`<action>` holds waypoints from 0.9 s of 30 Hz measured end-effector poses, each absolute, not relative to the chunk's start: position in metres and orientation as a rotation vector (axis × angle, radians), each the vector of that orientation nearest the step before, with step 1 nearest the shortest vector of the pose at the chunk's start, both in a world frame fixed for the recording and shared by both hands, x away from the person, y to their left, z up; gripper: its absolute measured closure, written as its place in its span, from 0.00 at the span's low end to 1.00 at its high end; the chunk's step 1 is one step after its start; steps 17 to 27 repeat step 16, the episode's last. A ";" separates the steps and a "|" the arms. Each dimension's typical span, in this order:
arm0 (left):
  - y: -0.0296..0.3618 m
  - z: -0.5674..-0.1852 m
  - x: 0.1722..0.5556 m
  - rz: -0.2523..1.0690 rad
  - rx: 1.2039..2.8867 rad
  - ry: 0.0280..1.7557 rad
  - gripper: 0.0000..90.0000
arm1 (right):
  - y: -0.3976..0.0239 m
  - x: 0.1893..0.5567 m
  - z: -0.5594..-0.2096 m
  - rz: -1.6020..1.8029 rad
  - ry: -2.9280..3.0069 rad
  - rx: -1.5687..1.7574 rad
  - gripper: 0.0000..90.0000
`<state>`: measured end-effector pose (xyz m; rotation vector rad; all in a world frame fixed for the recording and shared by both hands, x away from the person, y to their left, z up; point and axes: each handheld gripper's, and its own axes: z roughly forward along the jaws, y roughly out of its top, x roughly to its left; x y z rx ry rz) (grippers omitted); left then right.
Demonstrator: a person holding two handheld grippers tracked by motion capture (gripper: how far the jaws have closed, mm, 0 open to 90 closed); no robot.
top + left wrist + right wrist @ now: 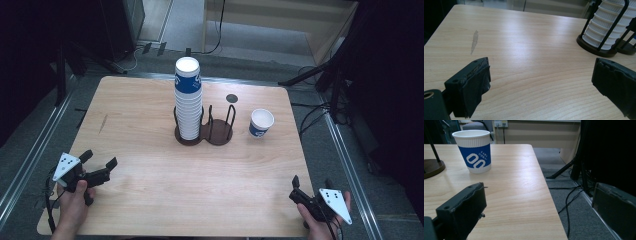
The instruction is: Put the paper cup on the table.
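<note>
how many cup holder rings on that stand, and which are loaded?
2: the left ring holds the cup stack; the right ring is empty. A single cup stands apart, right.

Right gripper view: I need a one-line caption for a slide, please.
Open right claw over the table's corner, facing one upright blue-and-white paper cup, nothing between its jaws.

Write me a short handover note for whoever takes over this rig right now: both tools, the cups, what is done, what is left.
Left tool: open, empty, near the table's left front corner.
Right tool: open, empty, at the right front corner.
Cup stack: in the left bay of the dark holder; the right bay is empty.
Single cup: upright on the table, right of the holder, apart from it.
Done: the single cup stands apart from the stack.
Left: probably move the single cup, likely with the right tool.
</note>
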<state>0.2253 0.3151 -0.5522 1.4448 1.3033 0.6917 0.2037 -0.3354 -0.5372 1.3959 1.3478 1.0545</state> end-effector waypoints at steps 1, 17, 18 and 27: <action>0.315 -0.552 0.225 0.688 1.444 1.305 0.03 | -0.336 0.203 -0.537 1.052 1.346 1.400 0.00; 0.315 -0.552 0.230 0.644 1.478 1.302 0.03 | -0.321 0.214 -0.531 1.052 1.430 1.395 0.00; 0.315 -0.552 0.230 0.644 1.478 1.302 0.03 | -0.321 0.214 -0.531 1.052 1.430 1.395 0.00; 0.315 -0.552 0.230 0.644 1.478 1.302 0.03 | -0.321 0.214 -0.531 1.052 1.430 1.395 0.00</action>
